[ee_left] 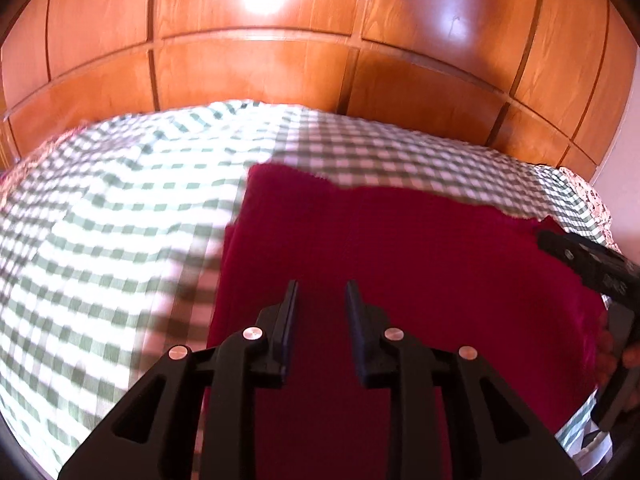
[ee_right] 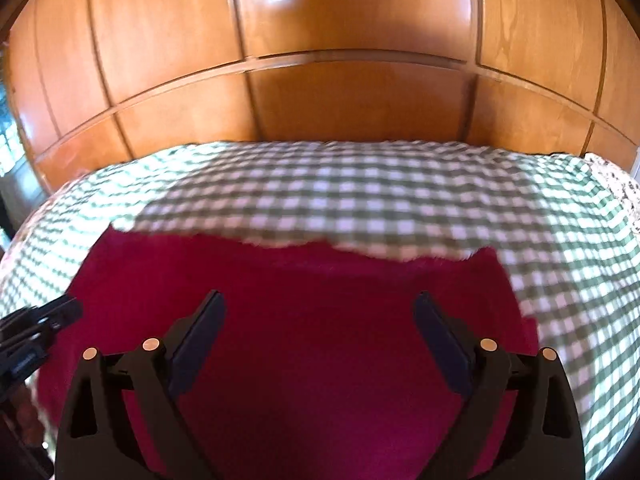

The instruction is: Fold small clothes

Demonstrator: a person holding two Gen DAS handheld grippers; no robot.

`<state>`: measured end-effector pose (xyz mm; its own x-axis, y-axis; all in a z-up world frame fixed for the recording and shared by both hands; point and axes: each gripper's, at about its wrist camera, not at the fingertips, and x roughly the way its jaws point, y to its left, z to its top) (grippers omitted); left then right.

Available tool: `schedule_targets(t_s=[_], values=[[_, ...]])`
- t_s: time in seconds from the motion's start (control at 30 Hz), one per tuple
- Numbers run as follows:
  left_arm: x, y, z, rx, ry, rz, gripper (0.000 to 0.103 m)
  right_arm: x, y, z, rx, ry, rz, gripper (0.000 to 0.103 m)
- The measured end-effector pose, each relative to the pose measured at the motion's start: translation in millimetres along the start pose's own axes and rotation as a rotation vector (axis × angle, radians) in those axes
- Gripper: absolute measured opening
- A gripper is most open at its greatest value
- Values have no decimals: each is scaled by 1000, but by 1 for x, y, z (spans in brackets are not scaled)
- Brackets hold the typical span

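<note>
While both grippers hover above the bed, a dark red garment [ee_left: 400,248] lies flat on the green-and-white checked bedcover [ee_left: 100,220], with its far edge running unevenly across the checks and its left edge straight. In the left wrist view, the left gripper [ee_left: 322,292] points down over the near left part of the garment; its jaws stand a narrow gap apart, with nothing between the pads and only red cloth visible beneath them. The right gripper [ee_left: 592,264] enters that view at the right edge, over the garment's right side, with fingers of the person's hand [ee_left: 612,356] visible behind it. In the right wrist view, the right gripper [ee_right: 320,304] is spread wide over the middle of the garment [ee_right: 320,280], its pads clear of the cloth and gripping nothing. The left gripper [ee_right: 44,320] appears at the left edge of that view, over the garment's left side. Beyond the bedcover [ee_right: 360,188] stands a glossy wooden panelled wall [ee_right: 360,92]. Both views are slightly blurred.
</note>
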<state>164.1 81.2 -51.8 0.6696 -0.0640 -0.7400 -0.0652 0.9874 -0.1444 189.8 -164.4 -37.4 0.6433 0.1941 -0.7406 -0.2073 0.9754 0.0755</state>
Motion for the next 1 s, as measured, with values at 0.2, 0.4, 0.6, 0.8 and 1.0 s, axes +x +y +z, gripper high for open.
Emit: schedule_targets(t_s=[0.2,0.4,0.6,0.8,1.0], values=[[-9,19,-10,-51,5,12,24,-10,-4,-36,20,59,-47,94],[-34,29,-24,-62,-31,8,29,-33,-49,-60,110,68,-119,94],[-43,42,-46,-33,5,55,32,-55,-80,-81,118,85,-174,93],[-57,57,-60,-60,12,48,48,-79,-112,-115,246,109,-119,93],[-54,49,-61,-43,31,100,48,-73,-117,-140,238,108,-165,91]])
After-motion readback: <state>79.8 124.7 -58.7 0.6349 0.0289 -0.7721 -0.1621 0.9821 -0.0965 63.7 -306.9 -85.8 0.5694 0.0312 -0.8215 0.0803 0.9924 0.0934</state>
